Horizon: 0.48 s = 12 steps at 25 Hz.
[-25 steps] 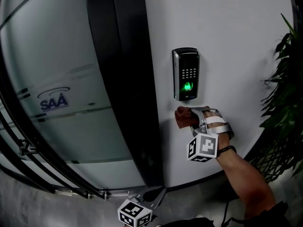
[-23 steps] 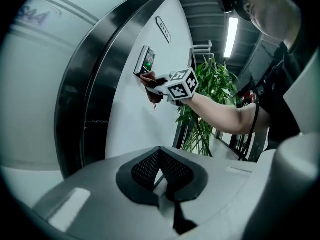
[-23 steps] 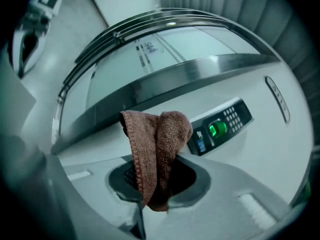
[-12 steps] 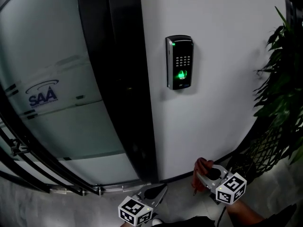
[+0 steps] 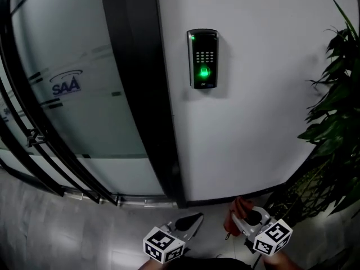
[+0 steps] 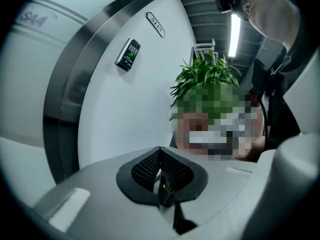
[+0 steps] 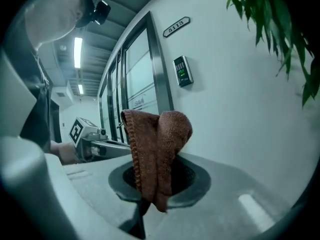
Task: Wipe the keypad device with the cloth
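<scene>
The black keypad device (image 5: 203, 59) hangs on the white wall, its fingerprint pad lit green; it also shows small in the left gripper view (image 6: 128, 54) and the right gripper view (image 7: 183, 71). My right gripper (image 5: 239, 220) is low at the bottom of the head view, far below the keypad, shut on a folded brown cloth (image 7: 156, 151) that stands up from its jaws. The left gripper (image 5: 189, 226) sits beside it at the bottom edge, shut with nothing in it (image 6: 161, 180).
A dark door frame (image 5: 143, 94) and frosted glass door (image 5: 73, 89) stand left of the keypad. A leafy green plant (image 5: 332, 128) fills the right side. A room number plate (image 7: 176, 27) is mounted above the keypad.
My right gripper dropped with the cloth from just under the keypad to floor level. The head view shifted, so the keypad now sits higher and more to the left.
</scene>
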Each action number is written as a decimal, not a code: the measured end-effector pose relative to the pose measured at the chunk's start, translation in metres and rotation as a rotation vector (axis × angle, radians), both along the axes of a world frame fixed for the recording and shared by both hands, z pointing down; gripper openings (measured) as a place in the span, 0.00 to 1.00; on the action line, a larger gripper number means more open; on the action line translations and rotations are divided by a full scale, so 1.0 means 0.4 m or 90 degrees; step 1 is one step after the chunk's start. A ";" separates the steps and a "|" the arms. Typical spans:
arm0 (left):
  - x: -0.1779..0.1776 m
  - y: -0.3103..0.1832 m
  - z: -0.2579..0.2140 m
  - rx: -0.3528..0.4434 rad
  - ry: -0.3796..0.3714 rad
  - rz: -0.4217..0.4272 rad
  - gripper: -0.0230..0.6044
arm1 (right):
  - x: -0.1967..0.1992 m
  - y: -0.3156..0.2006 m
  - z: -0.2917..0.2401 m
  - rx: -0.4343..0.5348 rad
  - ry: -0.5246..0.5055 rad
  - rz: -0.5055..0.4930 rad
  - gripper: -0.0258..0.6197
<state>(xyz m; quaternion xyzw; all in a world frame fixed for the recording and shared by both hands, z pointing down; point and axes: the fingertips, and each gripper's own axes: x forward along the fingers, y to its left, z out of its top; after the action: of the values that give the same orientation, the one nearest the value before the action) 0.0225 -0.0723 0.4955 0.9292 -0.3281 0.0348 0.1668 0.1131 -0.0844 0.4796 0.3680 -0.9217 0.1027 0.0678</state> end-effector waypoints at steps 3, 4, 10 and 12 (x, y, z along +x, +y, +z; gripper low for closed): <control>0.057 0.053 -0.006 0.001 -0.001 -0.027 0.06 | 0.063 0.036 0.010 0.000 0.003 -0.024 0.13; 0.072 0.068 -0.006 0.000 -0.001 -0.038 0.06 | 0.081 0.048 0.014 -0.001 0.005 -0.033 0.12; 0.112 0.138 0.029 -0.018 -0.020 -0.076 0.06 | 0.151 0.089 0.021 -0.014 -0.023 -0.063 0.12; 0.118 0.155 0.037 -0.030 -0.033 -0.070 0.06 | 0.164 0.094 0.020 -0.019 -0.032 -0.055 0.13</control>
<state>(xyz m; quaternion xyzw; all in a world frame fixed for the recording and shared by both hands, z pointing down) 0.0699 -0.0104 0.5103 0.9043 -0.3819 0.0572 0.1820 0.1786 -0.0466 0.4875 0.3244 -0.9363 0.1230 0.0543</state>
